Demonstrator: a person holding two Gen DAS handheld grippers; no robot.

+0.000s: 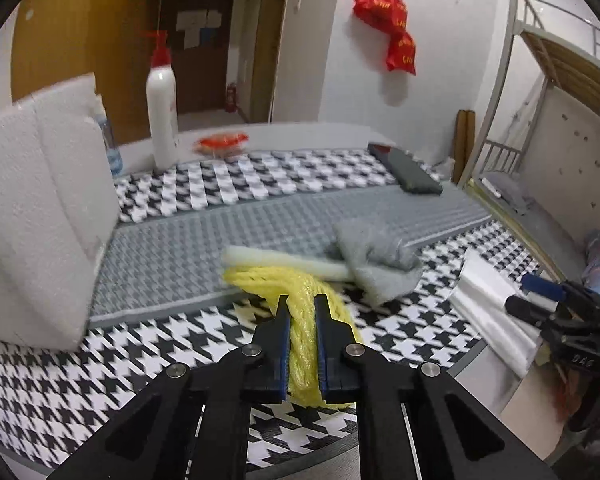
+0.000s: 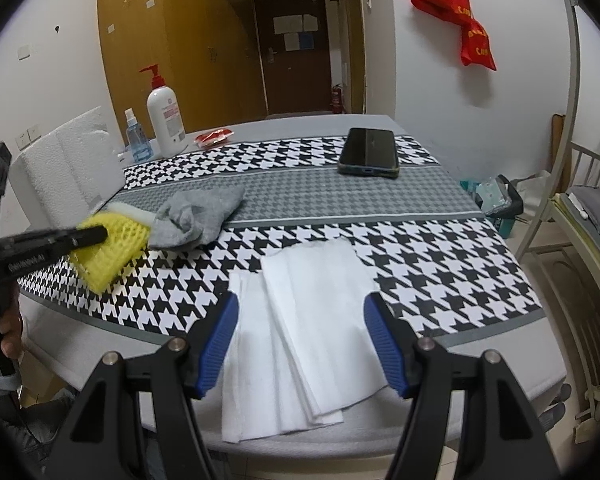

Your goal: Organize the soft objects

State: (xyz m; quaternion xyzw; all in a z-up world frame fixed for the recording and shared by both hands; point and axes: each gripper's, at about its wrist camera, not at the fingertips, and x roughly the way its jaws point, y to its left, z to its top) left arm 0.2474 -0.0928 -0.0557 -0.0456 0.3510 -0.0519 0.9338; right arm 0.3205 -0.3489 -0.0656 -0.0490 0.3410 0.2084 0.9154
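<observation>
Your left gripper [image 1: 302, 300] pinched tight on yellow foam net [image 1: 300, 320], net at left front of table [image 2: 440, 264], touching white foam tube [image 1: 284, 260]; grey cloth [image 2: 198, 216] just right of it. Your right gripper [image 2: 302, 304] spread wide, nothing btwn pads, above white foam sheets [image 2: 308, 320] at front edge

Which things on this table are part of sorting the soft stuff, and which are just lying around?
Part of the job:
- yellow foam net, clamped in the left tool
- grey cloth
- white foam stick
- white folded sheets

Just lying about:
- phone
- pump bottle
- spray bottle
- red packet
</observation>
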